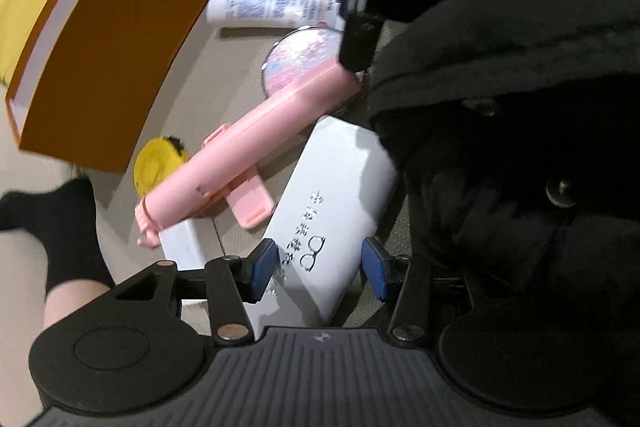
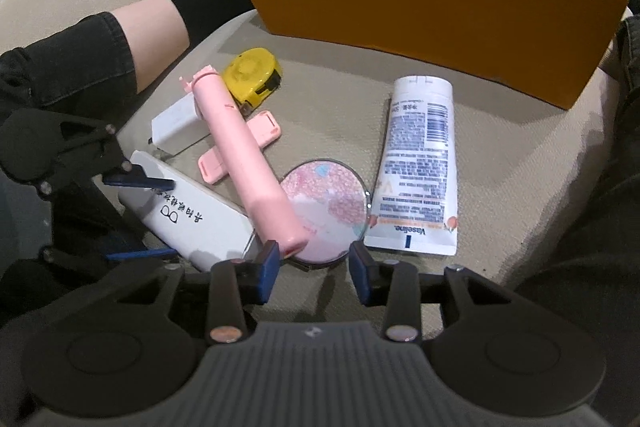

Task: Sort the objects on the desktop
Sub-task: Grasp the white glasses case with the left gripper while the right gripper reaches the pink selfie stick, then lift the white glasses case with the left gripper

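Observation:
A white glasses case (image 1: pixel 332 203) lies between the blue pads of my left gripper (image 1: pixel 320 269), which is open. The left pad sits at the case's edge and a dark gap shows at the right pad. The right wrist view shows that left gripper (image 2: pixel 174 217) straddling the case (image 2: pixel 208 223). Across the case leans a pink stick (image 2: pixel 244 163) with flat fold-out flaps. My right gripper (image 2: pixel 314 277) is open, low over a round pink mirror (image 2: pixel 332 203), its left pad beside the stick's near end. One of its fingers (image 1: pixel 356 43) shows at that end.
An open orange box (image 2: pixel 420 7) stands behind the objects. A yellow tape measure (image 2: pixel 252 75), a small white box (image 2: pixel 176 127) and a Vaseline tube (image 2: pixel 420 163) lie on the beige surface (image 2: pixel 520 167). A person's leg and black sock (image 2: pixel 160 19) are at the left.

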Available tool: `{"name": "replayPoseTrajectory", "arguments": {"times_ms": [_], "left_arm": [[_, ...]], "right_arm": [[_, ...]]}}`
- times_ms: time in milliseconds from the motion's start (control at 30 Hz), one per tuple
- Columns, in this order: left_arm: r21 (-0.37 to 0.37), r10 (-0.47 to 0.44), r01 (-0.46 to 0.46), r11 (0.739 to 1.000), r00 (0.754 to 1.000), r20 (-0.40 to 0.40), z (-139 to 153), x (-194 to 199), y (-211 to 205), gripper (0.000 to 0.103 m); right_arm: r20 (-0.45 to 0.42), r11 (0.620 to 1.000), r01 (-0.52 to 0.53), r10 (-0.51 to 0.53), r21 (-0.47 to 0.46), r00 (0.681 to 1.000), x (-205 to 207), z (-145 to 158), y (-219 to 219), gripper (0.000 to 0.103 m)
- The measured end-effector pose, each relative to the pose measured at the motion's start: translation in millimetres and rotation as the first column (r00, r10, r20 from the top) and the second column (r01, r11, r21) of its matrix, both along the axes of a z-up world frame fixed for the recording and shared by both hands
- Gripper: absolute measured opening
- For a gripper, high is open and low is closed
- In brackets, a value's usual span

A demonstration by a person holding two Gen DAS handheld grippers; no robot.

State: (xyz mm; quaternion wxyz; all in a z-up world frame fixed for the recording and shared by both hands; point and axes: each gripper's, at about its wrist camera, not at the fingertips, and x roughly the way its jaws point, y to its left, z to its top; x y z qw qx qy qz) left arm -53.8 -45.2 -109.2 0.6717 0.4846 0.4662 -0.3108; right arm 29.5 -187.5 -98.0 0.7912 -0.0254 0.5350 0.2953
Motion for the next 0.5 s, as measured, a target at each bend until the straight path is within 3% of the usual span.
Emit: {"name": "replayPoseTrajectory", "arguments": {"times_ms": [200, 300, 500], "left_arm": [[0.015, -0.04, 0.04, 0.999, 0.999, 0.024, -6.5, -7.1, -6.1, 0.057], [-0.009, -0.048, 0.049, 0.999, 0.998, 0.038, -7.6, -6.3, -6.5, 0.066], [-0.077, 0.053, -0.049, 0.996, 0.997, 0.061, -2.9, 4.0, -0.9, 0.068]], "right_arm": [[-0.006, 1.0, 0.003, -0.003, 0.008, 1.0, 2.2, -1.8, 0.3, 0.042], [-0.001, 1.0, 0.0, 0.0, 0.013, 1.0, 1.4, -1.4, 2.5, 0.042], [0.014, 1.0, 0.008, -0.008, 0.02, 1.0, 0.7, 1.6, 1.1, 0.042]]}}
